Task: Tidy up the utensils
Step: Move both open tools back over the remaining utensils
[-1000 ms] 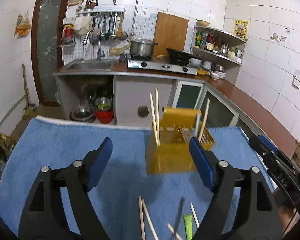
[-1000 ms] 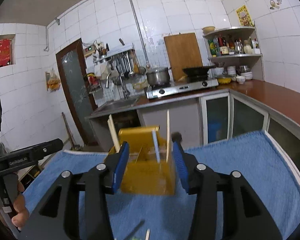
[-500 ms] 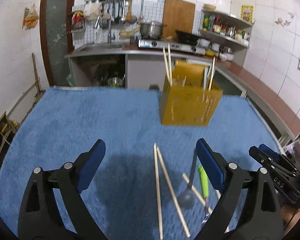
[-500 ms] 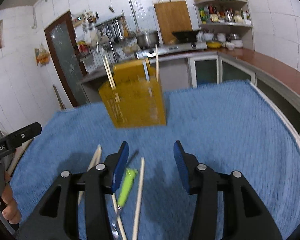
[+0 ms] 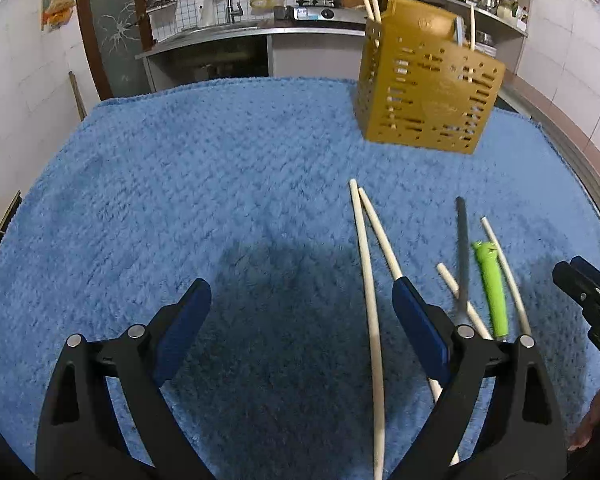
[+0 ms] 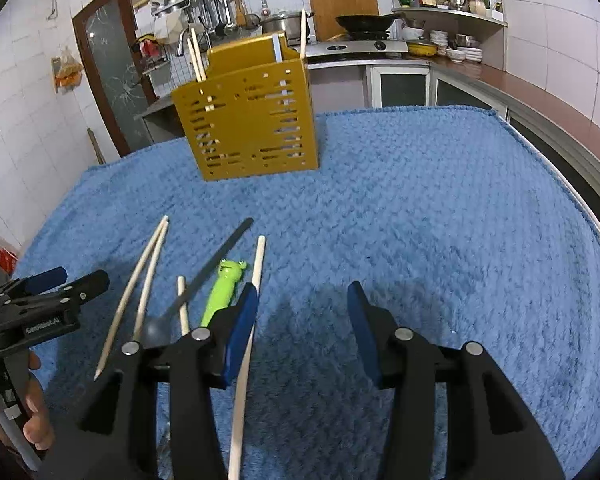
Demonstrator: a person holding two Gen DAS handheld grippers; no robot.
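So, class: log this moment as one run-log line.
left gripper: open, empty | right gripper: open, empty | holder: upright on towel, some chopsticks inside | loose chopsticks, spoon: on towel

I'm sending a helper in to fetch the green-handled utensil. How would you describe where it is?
Look at the blue towel in front of the yellow utensil caddy. Loose chopsticks and a dark spoon lie there; among them is the green-handled utensil, the only bright green piece, its handle topped with a frog face.
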